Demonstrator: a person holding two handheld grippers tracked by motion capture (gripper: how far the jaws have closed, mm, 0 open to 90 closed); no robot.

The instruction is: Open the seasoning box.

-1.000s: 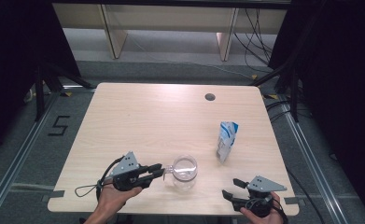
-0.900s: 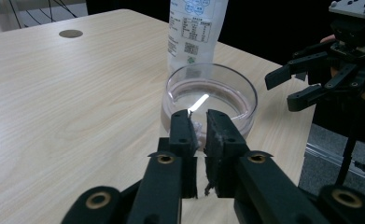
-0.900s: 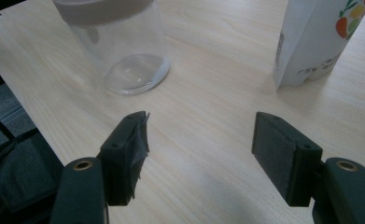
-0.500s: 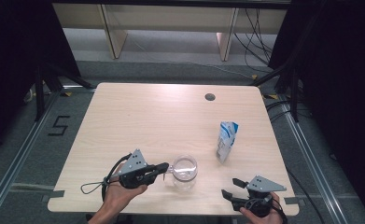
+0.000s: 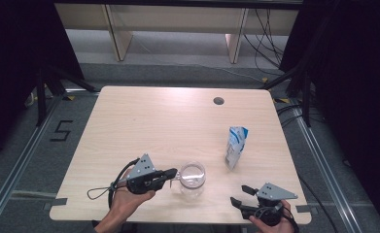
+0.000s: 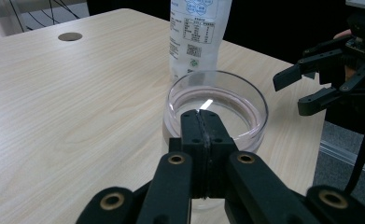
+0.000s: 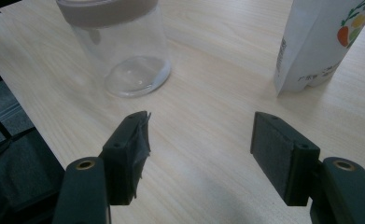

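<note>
We are holding the left gripper (image 5: 173, 173) low over the near part of the pale wooden desk (image 5: 144, 121), its fingers (image 6: 202, 135) pressed flat together with nothing between them. The tips are sitting right at the near rim of the clear glass jar with a pinkish band around its mouth (image 5: 191, 178); in the left gripper view they are lining up with the rim's nearest edge, though we cannot tell whether they are actually touching the glass. The jar is standing upright and open near the desk's front edge, roughly at its middle.

We are keeping the right gripper (image 5: 241, 195) at the near right corner of the desk, well apart from the jar, with its fingers (image 7: 126, 156) spread wide and gripping nothing. In the right gripper view the jar (image 7: 119, 46) is standing beyond the one finger and the white printed pouch with blue markings (image 7: 318, 42) beyond the other, bare desk lying between.

We are counting one jar, one pouch, and two grippers. Our left hand (image 5: 127, 201) is coming in from the near edge, angling the gripper level and pointing it to the right toward the jar. Our right hand (image 5: 270, 224) is resting at the desk's rim, pointing its gripper leftward.

Farther off, the pouch (image 5: 236, 145) is standing upright to the right of the jar, and a small round hole (image 5: 218, 101) is showing near the far edge.
</note>
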